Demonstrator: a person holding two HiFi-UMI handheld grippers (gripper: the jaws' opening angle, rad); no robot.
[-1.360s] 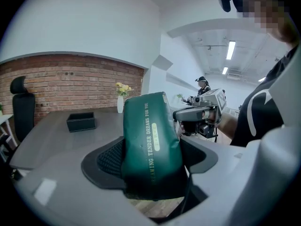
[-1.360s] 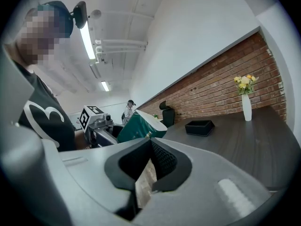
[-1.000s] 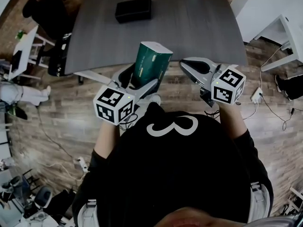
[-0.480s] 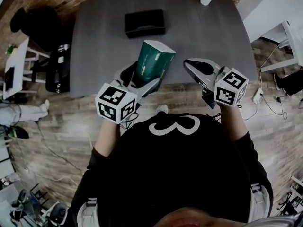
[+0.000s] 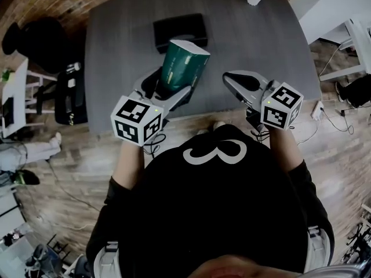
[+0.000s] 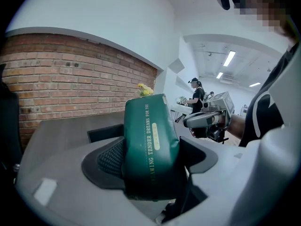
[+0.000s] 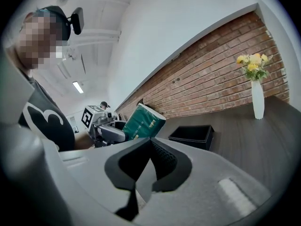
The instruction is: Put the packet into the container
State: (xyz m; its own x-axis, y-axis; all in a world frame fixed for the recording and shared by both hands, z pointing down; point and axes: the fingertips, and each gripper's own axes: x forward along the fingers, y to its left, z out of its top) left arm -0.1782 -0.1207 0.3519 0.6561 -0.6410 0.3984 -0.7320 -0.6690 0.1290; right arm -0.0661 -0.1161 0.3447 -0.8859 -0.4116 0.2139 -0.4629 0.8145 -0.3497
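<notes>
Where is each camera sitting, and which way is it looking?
Head view: on the person's head, looking steeply down at the table, container and black shirt.
Left gripper view: on the left hand-held gripper, looking along jaws shut on the green packet toward a brick wall; a forearm shows.
Right gripper view: on the right hand-held gripper, over closed, empty jaws toward a vase.
All three show green packet and container.

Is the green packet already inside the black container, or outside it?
Outside. The left gripper has its jaws clamped on the packet in the air, on the near side of the container.
</notes>
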